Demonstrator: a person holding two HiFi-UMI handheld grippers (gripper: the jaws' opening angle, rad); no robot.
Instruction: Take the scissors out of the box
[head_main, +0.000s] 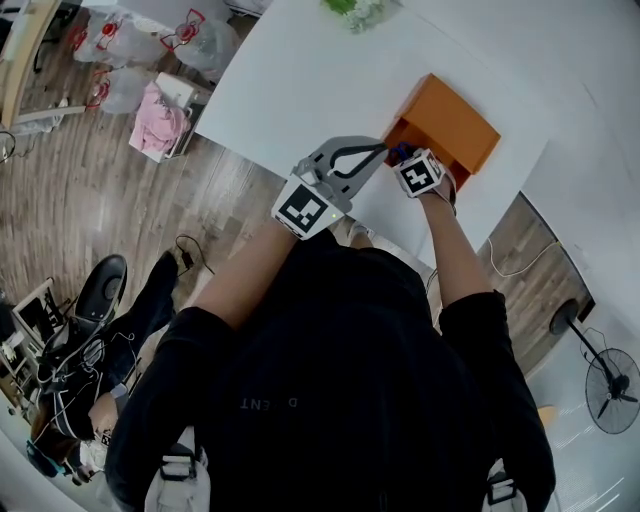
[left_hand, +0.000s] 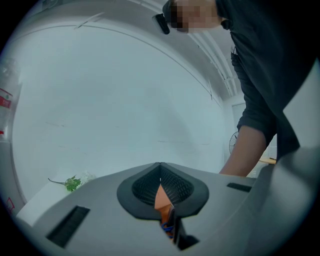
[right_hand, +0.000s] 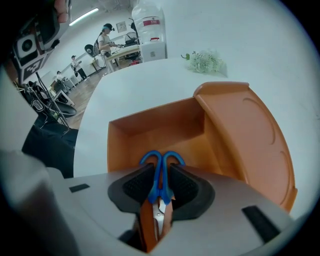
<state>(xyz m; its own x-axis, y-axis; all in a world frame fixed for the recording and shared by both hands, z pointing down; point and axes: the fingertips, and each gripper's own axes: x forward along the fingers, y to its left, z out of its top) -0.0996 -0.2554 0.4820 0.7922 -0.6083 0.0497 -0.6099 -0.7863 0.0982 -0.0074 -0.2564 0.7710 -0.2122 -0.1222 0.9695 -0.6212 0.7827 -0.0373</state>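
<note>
Right now both your arms reach forward to the orange box (head_main: 447, 122), which sits at the near edge of the white surface (head_main: 300, 80). Your left forearm (head_main: 255, 275) comes in from the box's left. The left claw (head_main: 387, 149) lies level with its tips at the box's near left corner, and its jaws are closed together on the orange wall there.

Your right forearm (head_main: 458, 250) runs straight up to the box's near side. The wrist is bent, so the right claw (right_hand: 160, 169) points steeply down into the open box. Its jaws stand apart, one on each side of the blue handles of the scissors (right_hand: 159, 190). The pads sit close beside the handle shanks, with no squeeze showing.

The scissors lie on the box's floor, finger loops toward the far wall and blades toward you. The lid (right_hand: 250, 135) is folded back to the box's right. A green sprig (right_hand: 204, 61) lies on the surface beyond the box.
</note>
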